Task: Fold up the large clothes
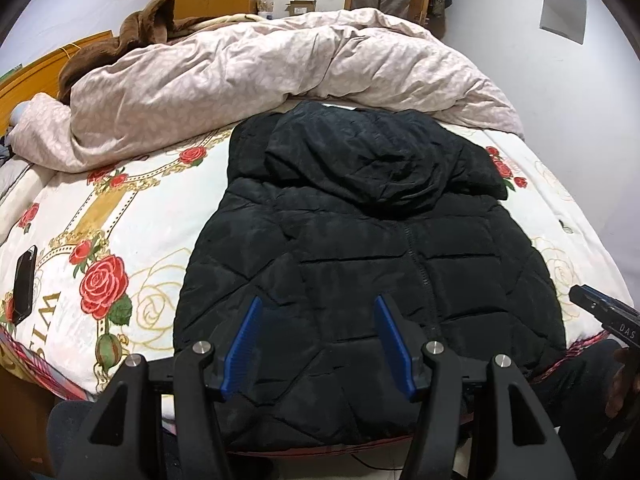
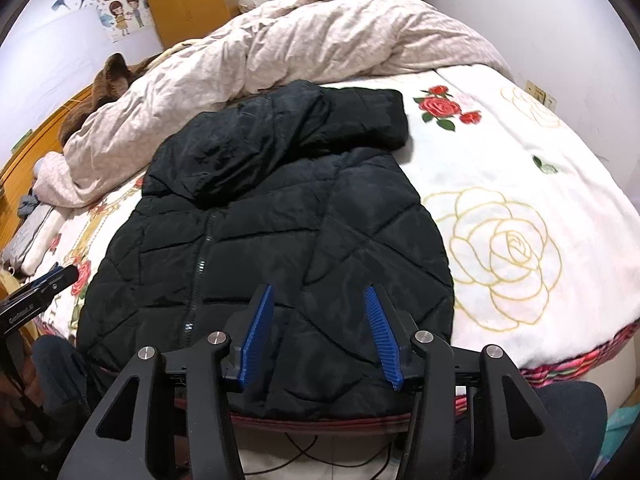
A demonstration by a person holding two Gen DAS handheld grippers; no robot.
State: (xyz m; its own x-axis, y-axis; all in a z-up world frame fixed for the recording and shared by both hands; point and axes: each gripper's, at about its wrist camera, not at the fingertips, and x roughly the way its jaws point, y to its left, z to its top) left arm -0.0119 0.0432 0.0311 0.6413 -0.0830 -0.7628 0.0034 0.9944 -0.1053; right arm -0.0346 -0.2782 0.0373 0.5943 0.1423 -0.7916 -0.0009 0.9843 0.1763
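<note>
A black quilted hooded jacket (image 1: pixel 360 248) lies flat on the bed, zipper up, hood folded down over the chest, hem hanging slightly over the near bed edge. It also shows in the right wrist view (image 2: pixel 272 240). My left gripper (image 1: pixel 318 308) is open and empty, hovering above the jacket's lower left part. My right gripper (image 2: pixel 320 300) is open and empty above the jacket's lower right part. The right gripper's tip shows in the left wrist view (image 1: pixel 592 300), and the left gripper's tip shows in the right wrist view (image 2: pixel 56 276).
A white rose-patterned blanket (image 2: pixel 520 184) covers the bed. A bunched pink duvet (image 1: pixel 248 76) lies behind the jacket. A black phone (image 1: pixel 25 284) lies at the left. A brown blanket (image 1: pixel 132 36) and a wooden headboard (image 1: pixel 24 76) are far left. Cables (image 2: pixel 304 452) hang below the bed edge.
</note>
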